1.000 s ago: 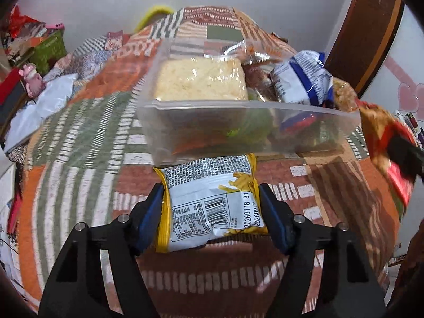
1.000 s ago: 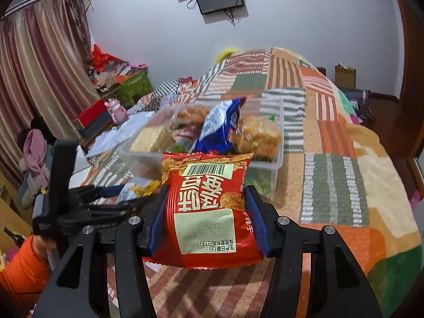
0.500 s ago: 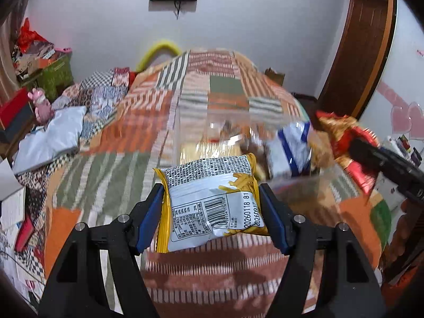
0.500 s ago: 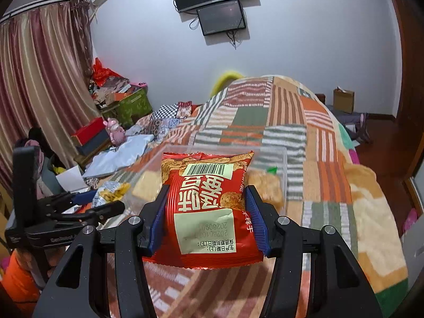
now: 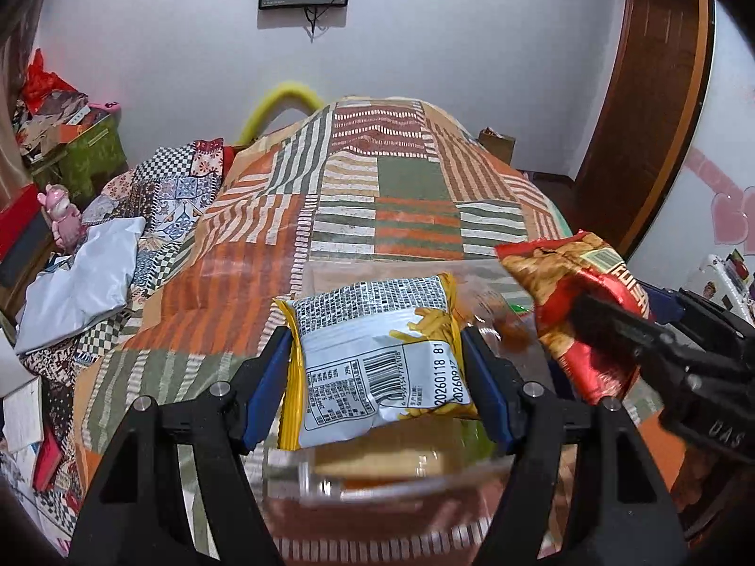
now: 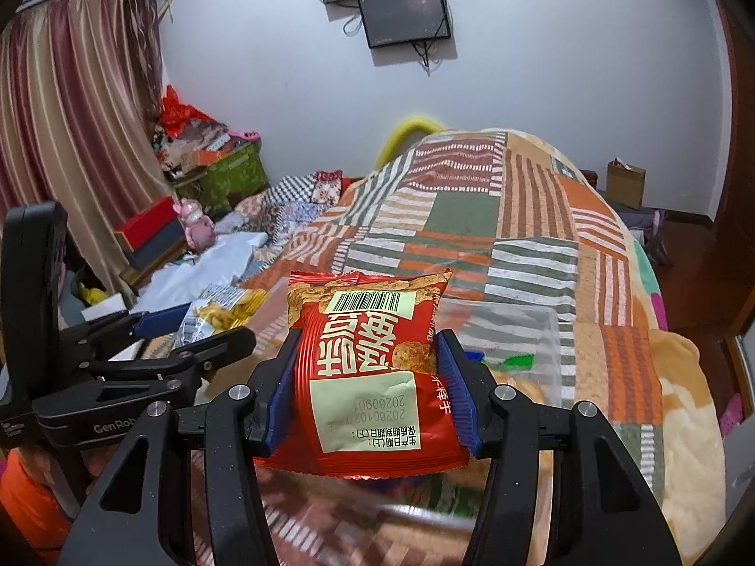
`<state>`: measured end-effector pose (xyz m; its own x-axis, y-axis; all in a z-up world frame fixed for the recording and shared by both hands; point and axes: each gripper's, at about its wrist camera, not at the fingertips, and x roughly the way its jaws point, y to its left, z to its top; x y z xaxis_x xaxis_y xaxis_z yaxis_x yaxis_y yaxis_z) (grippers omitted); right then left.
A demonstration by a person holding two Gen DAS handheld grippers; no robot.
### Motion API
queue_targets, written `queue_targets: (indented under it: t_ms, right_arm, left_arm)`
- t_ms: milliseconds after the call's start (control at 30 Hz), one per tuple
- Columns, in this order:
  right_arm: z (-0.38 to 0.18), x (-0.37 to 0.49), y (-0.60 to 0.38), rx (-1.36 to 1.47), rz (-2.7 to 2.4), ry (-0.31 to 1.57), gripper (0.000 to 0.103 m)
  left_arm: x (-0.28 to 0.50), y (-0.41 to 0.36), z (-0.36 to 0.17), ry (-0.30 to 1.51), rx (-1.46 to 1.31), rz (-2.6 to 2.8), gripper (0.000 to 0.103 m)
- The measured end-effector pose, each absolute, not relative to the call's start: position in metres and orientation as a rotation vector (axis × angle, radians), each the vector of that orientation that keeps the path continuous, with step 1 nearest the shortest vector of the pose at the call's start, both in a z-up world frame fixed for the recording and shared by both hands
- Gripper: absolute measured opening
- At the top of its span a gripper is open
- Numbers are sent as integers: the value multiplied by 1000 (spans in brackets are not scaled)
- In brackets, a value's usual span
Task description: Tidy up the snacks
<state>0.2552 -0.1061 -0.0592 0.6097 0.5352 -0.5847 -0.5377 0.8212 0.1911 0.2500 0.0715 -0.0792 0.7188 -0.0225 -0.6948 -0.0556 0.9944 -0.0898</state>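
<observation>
Left gripper (image 5: 377,377) clenched on white-and-yellow foil snack packet (image 5: 380,363), right gripper (image 6: 368,377) on red foil snack bag (image 6: 373,372); both above clear plastic bin (image 6: 542,330) (blurred, seemingly half full). Lower before releasing, one at a time.

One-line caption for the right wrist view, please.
Right hand-held gripper holds a red snack bag above a clear bin on a patchwork bed.
</observation>
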Motion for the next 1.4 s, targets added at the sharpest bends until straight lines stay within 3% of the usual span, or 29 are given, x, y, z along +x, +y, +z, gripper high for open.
queue_targets:
  t_ms: [333,567,733,1400]
  right_arm:
    - [-74,273,-97,-81,565,693,52]
    - [-74,271,-95,-122,557,687,54]
    - [-71,267,-97,-117,567,692,57]
    - [-12,200,-133,-79,587,558,57]
  left_arm:
    - [288,68,-101,811,-115,-6,71]
    - [288,68,-105,797,-109,13,84]
    - [283,70,-100,796,-121,-1,84]
    - [175,54,-17,598,-138,-11,84]
